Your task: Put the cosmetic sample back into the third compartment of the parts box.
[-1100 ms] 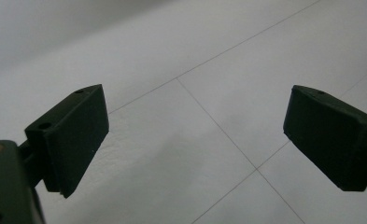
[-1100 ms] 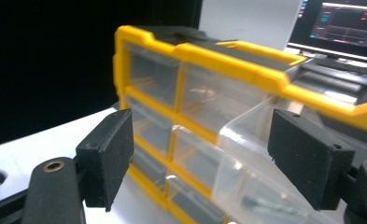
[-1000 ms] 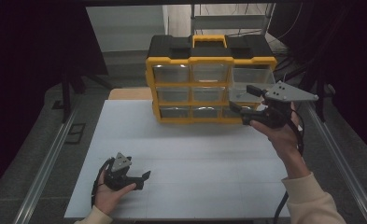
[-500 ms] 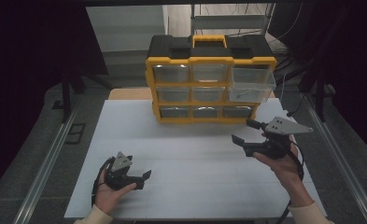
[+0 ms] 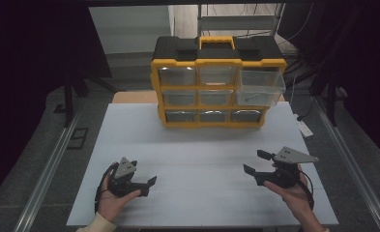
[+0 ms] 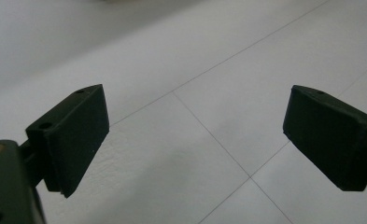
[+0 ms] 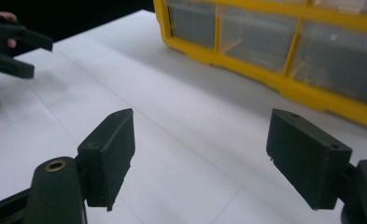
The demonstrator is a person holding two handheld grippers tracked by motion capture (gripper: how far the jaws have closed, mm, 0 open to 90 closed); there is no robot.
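A yellow and black drawer organiser (image 5: 216,72) stands at the back of the white table (image 5: 197,145). Its top right clear drawer (image 5: 261,86) is pulled out; the other drawers are pushed in. My left gripper (image 5: 144,175) rests low at the near left, open, with bare table between its jaws (image 6: 195,135). My right gripper (image 5: 253,162) hovers at the near right, open and holding nothing (image 7: 200,154). It points toward the table's middle, well short of the organiser's yellow frame (image 7: 284,86).
Metal rails run along both sides of the table (image 5: 47,169) (image 5: 352,159). A white power strip (image 5: 303,126) lies off the right edge. In the right gripper view the left gripper (image 7: 13,46) shows far off at the top left.
My right gripper has drawn back from the organiser's right side and come down to the near right of the table. The top right drawer stays pulled out. The left gripper has not moved.
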